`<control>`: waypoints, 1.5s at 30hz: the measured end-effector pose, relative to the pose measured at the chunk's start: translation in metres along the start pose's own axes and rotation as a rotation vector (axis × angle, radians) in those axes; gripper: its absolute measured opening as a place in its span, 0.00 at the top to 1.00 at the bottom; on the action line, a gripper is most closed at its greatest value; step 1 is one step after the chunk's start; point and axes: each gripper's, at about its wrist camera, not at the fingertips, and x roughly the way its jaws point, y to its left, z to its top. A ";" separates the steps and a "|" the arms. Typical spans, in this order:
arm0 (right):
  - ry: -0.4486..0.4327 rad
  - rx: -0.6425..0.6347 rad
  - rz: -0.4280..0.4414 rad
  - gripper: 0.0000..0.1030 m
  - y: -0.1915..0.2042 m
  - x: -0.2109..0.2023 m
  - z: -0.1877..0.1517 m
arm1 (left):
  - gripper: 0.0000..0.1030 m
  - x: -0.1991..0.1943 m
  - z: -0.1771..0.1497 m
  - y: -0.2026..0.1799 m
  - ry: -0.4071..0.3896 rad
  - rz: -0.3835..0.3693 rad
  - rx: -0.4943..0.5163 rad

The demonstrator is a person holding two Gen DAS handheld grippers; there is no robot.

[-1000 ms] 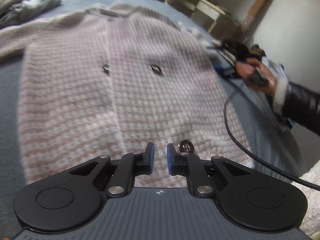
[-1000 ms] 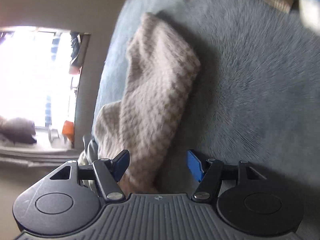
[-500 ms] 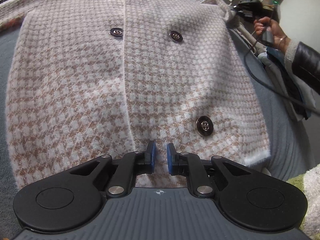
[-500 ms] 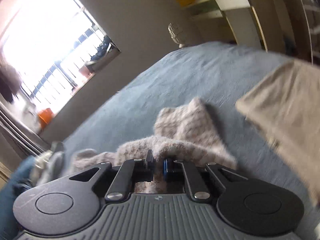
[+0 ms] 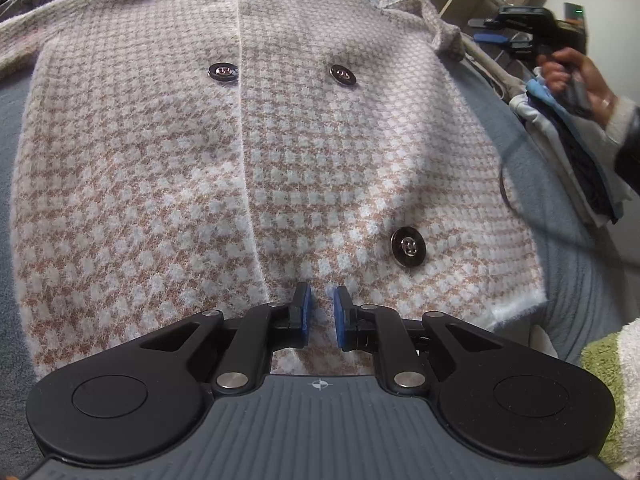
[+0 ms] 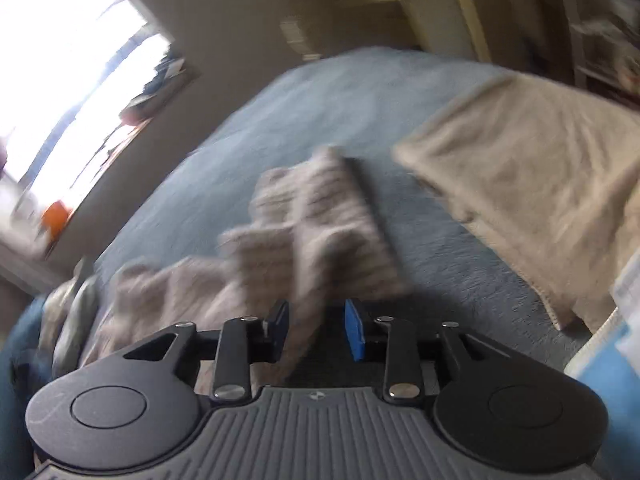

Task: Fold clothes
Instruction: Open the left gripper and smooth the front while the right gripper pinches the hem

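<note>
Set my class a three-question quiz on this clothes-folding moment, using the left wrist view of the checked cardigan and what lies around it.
1. How many buttons show on the checked cardigan?
2. True or false: the cardigan hangs from a hanger.
3. What sits past the cardigan's right edge? A. a pile of folded clothes B. a pair of shoes C. a laundry basket

Key
1. Three.
2. False: it lies spread flat on the blue-grey cover.
3. A.
</note>
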 end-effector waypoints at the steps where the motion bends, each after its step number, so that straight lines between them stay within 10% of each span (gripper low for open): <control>1: 0.028 -0.086 0.065 0.71 0.017 -0.008 -0.008 | 0.88 0.000 0.000 0.001 -0.001 -0.005 -0.004; 6: 0.229 -0.566 0.196 0.72 0.105 -0.005 -0.082 | 0.87 0.000 -0.003 0.004 -0.017 -0.018 -0.031; 11: 0.321 -0.889 -0.027 0.75 0.107 0.033 -0.154 | 0.87 -0.007 -0.006 0.006 -0.044 -0.020 -0.049; 14: 0.347 -0.884 -0.022 0.74 0.122 0.014 -0.146 | 0.84 -0.015 -0.005 0.004 -0.059 -0.012 -0.048; 19: 0.482 -0.979 0.237 0.74 0.148 -0.029 -0.163 | 0.77 -0.027 0.003 0.005 -0.114 -0.028 -0.014; 24: 0.605 -1.105 0.178 0.70 0.138 -0.008 -0.219 | 0.76 -0.016 0.018 0.009 -0.130 -0.039 -0.025; 27: 0.619 -1.089 0.200 0.70 0.158 -0.009 -0.196 | 0.75 -0.009 0.028 0.010 -0.133 -0.034 -0.017; 38: 0.132 -0.726 0.122 0.64 0.224 0.108 -0.004 | 0.75 0.018 0.036 0.024 -0.102 -0.034 -0.094; 45: 0.167 -0.350 0.159 0.61 0.229 0.219 0.065 | 0.75 0.018 0.040 0.037 -0.083 -0.086 -0.176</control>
